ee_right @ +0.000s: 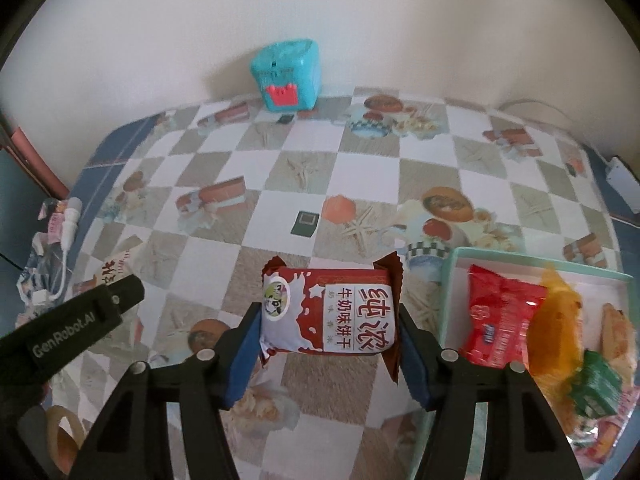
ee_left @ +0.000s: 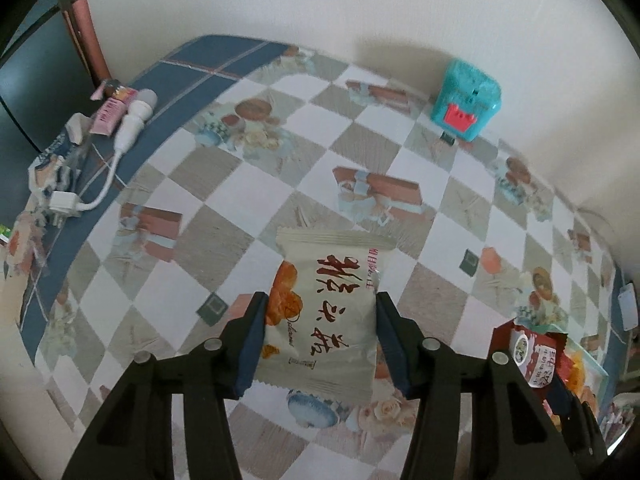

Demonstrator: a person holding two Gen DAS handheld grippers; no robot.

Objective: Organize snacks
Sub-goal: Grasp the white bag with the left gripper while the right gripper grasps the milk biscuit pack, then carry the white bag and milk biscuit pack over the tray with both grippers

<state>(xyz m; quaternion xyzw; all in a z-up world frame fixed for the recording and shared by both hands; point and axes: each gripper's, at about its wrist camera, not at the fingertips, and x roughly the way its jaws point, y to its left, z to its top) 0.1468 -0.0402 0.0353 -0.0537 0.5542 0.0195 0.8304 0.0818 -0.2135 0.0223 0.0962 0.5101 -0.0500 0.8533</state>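
Note:
My left gripper (ee_left: 320,300) is shut on a cream snack packet (ee_left: 326,316) with red Chinese writing, held above the checkered tablecloth. My right gripper (ee_right: 326,312) is shut on a dark red and white milk-biscuit packet (ee_right: 330,312), also above the table. That red packet shows at the right edge of the left wrist view (ee_left: 532,354). The left gripper's body (ee_right: 76,320) and its cream packet (ee_right: 114,270) show at the left of the right wrist view. A pale green tray (ee_right: 450,276) at the right holds a red packet (ee_right: 500,316), an orange packet (ee_right: 560,332) and a green packet (ee_right: 596,388).
A teal cube toy (ee_left: 466,100) with a red mouth stands by the far wall, also in the right wrist view (ee_right: 286,76). A white cable with charger (ee_left: 128,128), a pink tube (ee_left: 110,114) and wrappers lie at the table's left edge. A white device (ee_right: 624,186) sits at the right edge.

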